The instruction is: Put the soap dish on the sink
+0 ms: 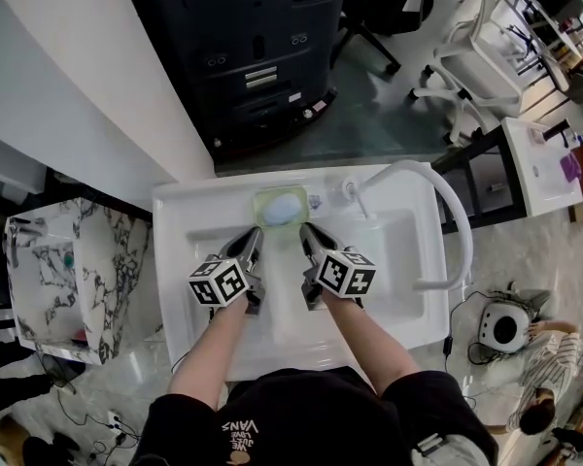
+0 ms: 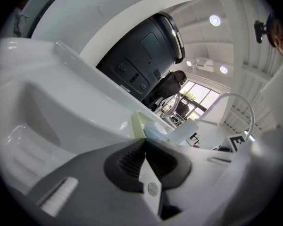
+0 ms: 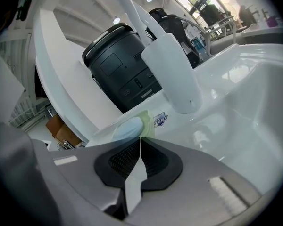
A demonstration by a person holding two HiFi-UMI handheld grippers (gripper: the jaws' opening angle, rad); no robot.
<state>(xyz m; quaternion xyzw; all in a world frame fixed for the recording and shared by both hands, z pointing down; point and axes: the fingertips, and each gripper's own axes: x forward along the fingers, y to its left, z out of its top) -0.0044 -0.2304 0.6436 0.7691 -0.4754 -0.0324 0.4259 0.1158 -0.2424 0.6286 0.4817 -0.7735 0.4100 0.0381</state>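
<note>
A pale green soap dish (image 1: 280, 206) holding a light blue bar of soap (image 1: 285, 205) rests on the back rim of the white sink (image 1: 189, 212), just left of the curved white faucet (image 1: 447, 202). My left gripper (image 1: 256, 233) is shut, its tips right at the dish's front left corner; the left gripper view shows the dish (image 2: 139, 124) just past the closed tips (image 2: 145, 139). My right gripper (image 1: 306, 229) is also shut, at the dish's front right corner. In the right gripper view the soap (image 3: 126, 127) lies just beyond the closed tips (image 3: 140, 138). I see nothing held between either pair of jaws.
A large black machine (image 1: 257, 47) stands behind the sink. A marble-patterned cabinet (image 1: 68, 270) is at the left. The faucet spout (image 3: 172, 74) hangs over the basin on the right. An office chair (image 1: 466, 56) and a seated person (image 1: 549, 377) are farther right.
</note>
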